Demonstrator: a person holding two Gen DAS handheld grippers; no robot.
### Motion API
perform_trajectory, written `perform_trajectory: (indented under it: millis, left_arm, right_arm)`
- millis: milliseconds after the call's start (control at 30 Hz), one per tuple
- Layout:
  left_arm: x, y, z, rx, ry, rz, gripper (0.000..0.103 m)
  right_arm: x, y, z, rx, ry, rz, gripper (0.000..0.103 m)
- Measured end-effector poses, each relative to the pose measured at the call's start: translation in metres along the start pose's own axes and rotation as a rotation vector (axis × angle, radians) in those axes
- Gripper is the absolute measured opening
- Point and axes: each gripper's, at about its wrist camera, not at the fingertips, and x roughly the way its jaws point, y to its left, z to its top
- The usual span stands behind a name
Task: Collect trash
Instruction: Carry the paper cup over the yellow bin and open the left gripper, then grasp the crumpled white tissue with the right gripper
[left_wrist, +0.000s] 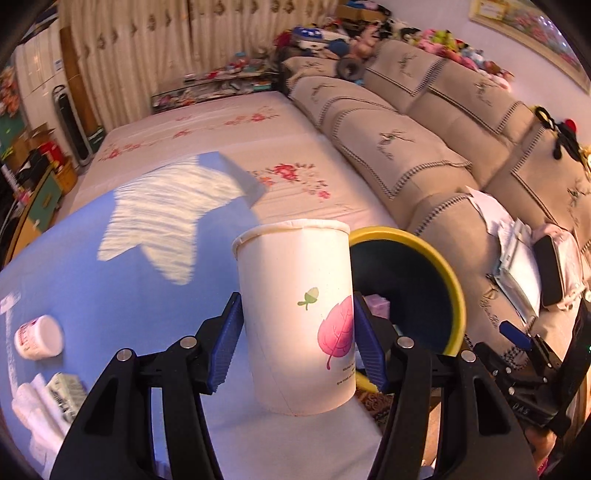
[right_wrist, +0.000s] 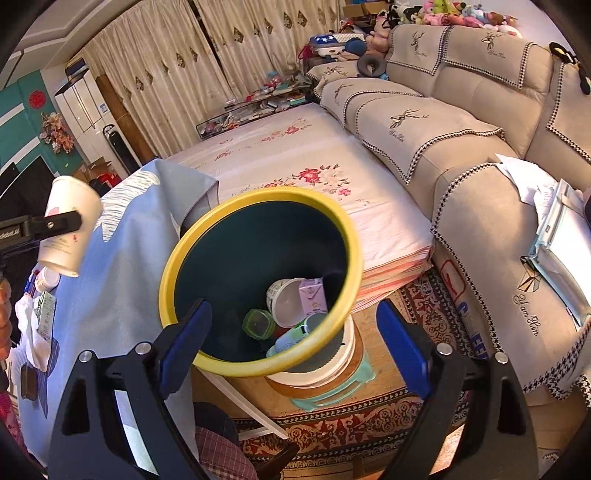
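My left claw (left_wrist: 297, 343) is clamped on the paper cup (left_wrist: 295, 314), held off the blue cloth (left_wrist: 110, 295) beside the yellow-rimmed bin (right_wrist: 258, 280); right claw (right_wrist: 295, 350) gapes empty; letting go short drops it onto the rug (right_wrist: 351, 439).

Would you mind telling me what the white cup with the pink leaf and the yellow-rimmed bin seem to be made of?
The cup looks like matte paper: a rolled lip, a faint side seam and printed artwork point that way. The bin looks like moulded plastic, with a smooth, slightly glossy yellow rim and a dark, even inner wall, though coated metal cannot be excluded.
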Motion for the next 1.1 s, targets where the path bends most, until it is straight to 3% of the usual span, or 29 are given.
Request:
perform_trajectory:
  millis: [200,433,633,800,900,1100]
  left_arm:
    - [0.041,-0.056,0.011,0.055,0.053,-0.069,0.059]
    - [0.092,-0.084,0.017,0.058,0.109,-0.082,0.061]
    - [0.096,-0.080,0.015,0.036,0.112,-0.072,0.076]
    - [0.042,-0.068,0.010,0.027,0.022,-0.088,0.078]
    - [-0.004,-0.050,0.003,0.019,-0.063,-0.088,0.084]
    - [-0.098,0.029,-0.021,-0.085,-0.214,-0.038,0.087]
  right_arm:
    - [-0.007,-0.024,-0.003,0.039,-0.011,-0.024,0.086]
    - [-0.009,-0.044,-0.008,0.078,-0.007,-0.035,0.086]
    - [-0.012,-0.049,-0.009,0.093,-0.011,-0.040,0.086]
    - [-0.013,-0.040,-0.010,0.081,-0.009,-0.026,0.086]
    - [-0.012,-0.028,-0.010,0.057,-0.005,-0.012,0.086]
    - [-0.013,0.018,-0.004,-0.022,-0.008,0.028,0.086]
